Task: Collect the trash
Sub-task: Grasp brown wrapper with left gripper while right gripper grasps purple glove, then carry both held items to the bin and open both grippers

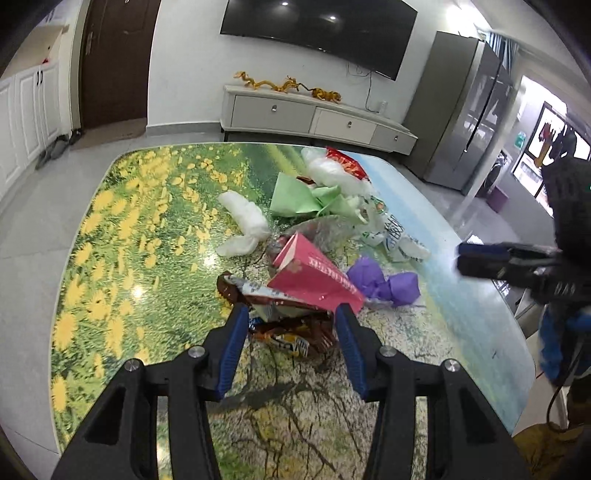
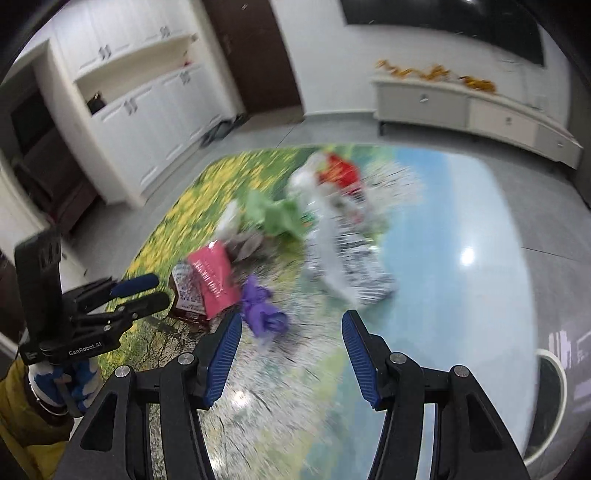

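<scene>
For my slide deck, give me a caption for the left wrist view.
Open left claw above a brown snack wrapper and pink box, trash strewn across the flower-print table.

White walls; pale grey tiled floor [image 1: 33, 236], glossy. Dark wall-mounted TV [image 1: 317, 29] reflecting ceiling spotlights, above a low cream drawer console [image 1: 314, 116] bearing golden dragon figurines [image 1: 284, 85]. Dark brown door [image 1: 114, 62] beside it; white panelled cabinets [image 2: 155, 110]. Steel-grey refrigerator [image 1: 461, 118]; bright doorway beyond
</scene>
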